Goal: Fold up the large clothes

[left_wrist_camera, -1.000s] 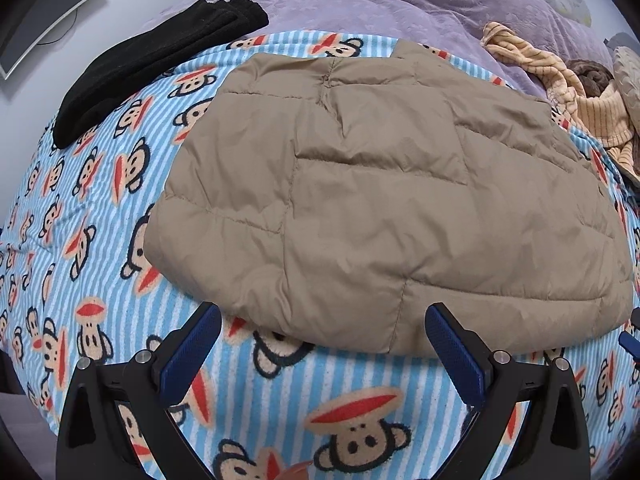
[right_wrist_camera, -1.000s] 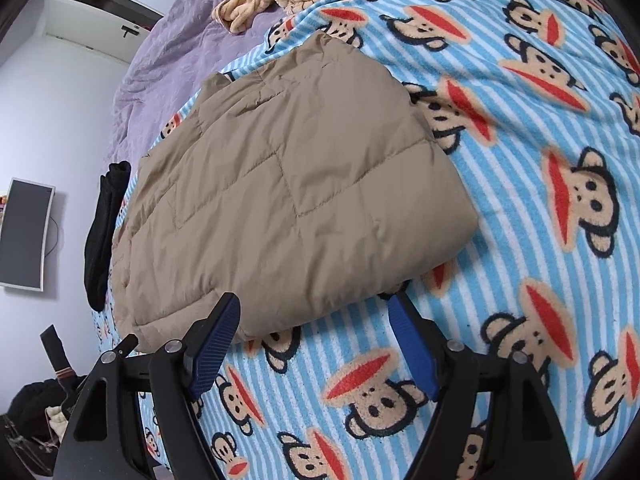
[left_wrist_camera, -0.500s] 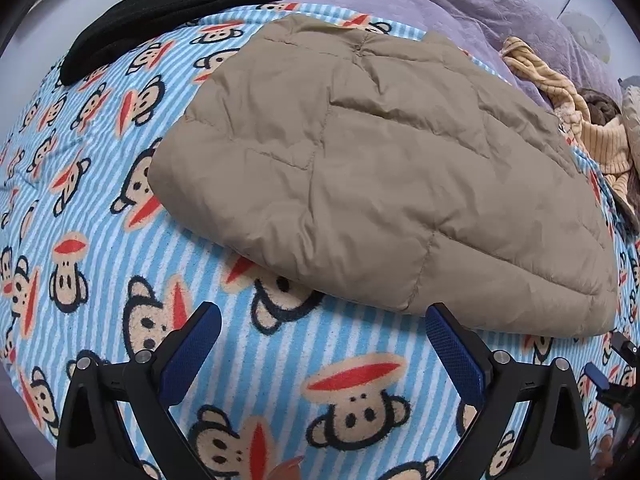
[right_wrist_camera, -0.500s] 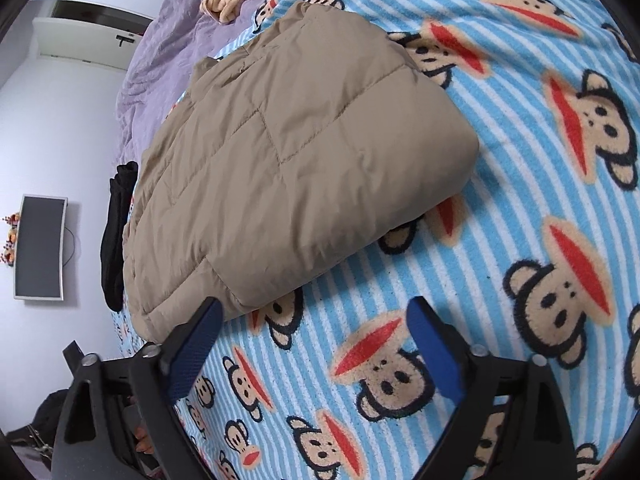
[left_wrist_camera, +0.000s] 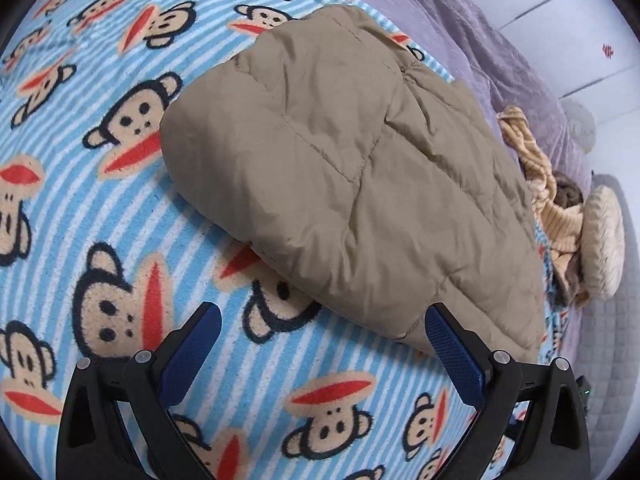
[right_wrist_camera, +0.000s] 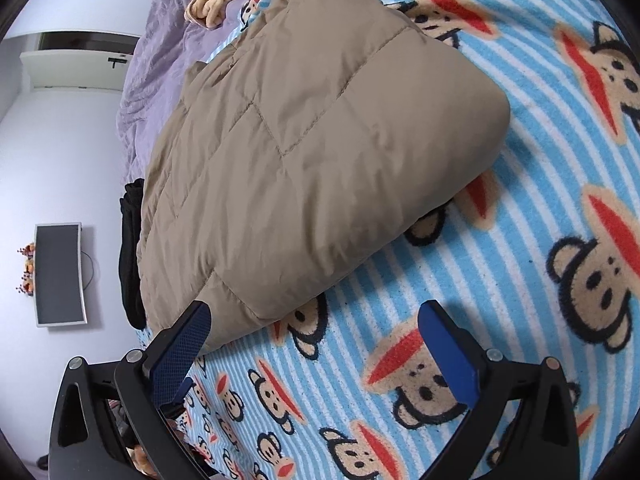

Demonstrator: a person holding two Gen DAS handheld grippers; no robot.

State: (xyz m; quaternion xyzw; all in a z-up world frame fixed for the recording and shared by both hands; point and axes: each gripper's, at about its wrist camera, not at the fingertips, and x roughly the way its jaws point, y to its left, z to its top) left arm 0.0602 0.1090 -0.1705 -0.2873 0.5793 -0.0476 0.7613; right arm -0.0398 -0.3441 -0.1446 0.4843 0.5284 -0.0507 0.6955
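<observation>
The tan quilted jacket [left_wrist_camera: 360, 184] lies folded on the monkey-print blanket [left_wrist_camera: 120, 240], its long axis running from the rounded fold at one end towards the thinner end by the purple bedspread [left_wrist_camera: 460, 32]. The left gripper [left_wrist_camera: 322, 354] and right gripper [right_wrist_camera: 316, 350] both hover empty, fingers apart, just short of the jacket's near edge. In each wrist view one finger overlaps that edge, so neither appears clearly nearer.

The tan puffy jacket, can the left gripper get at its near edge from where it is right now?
Probably yes. The left gripper is open, and the tan puffy jacket lies just ahead on the monkey blanket with nothing between.
</observation>
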